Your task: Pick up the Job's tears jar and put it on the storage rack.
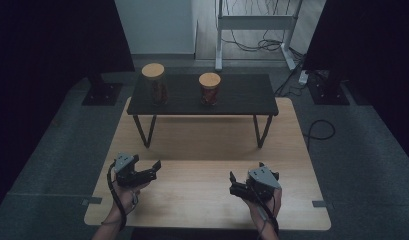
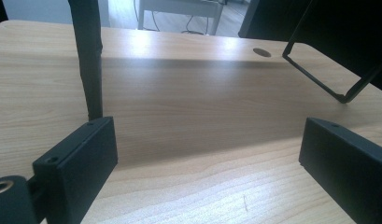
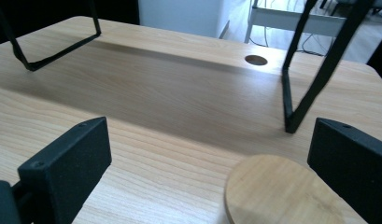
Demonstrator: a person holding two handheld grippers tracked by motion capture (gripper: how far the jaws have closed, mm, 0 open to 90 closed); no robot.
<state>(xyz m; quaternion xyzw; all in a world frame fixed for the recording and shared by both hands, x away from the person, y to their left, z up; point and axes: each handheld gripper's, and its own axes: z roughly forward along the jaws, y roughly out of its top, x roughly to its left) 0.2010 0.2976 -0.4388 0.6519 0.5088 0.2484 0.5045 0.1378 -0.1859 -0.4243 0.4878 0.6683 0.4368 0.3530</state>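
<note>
Right now both grippers are hovering low over the near part of the desk (image 1: 207, 200), empty, with nothing between their jaws. The left gripper (image 1: 153, 169) is sitting with its jaws spread wide, pointing toward the middle of the desk; in the left gripper view, bare wood is showing between the jaws. The right gripper (image 1: 234, 182) is also spread wide. In its own view a round wooden disc (image 3: 277, 189), likely a lid, is lying flat on the desk just ahead of the jaws, nearer one jaw than the other and not touched by either.

Farther back, a small black shelf (image 1: 202, 95) is standing on the desk on thin wire legs, raising its top clear of the wood. Two jars are standing upright on it, well apart from the grippers: the left jar (image 1: 156, 85) and the right jar (image 1: 209, 90), each capped with a pale round lid. Placed up there, they are sitting in easy sight and can be taken from the front or the side.

Judging by the pose, the hands are waiting at a rest position, jaws opened in readiness for a grasp. The disc by the right gripper looks the likeliest first thing to be taken, though it is lying flat, so pinching its edge would be awkward.
</note>
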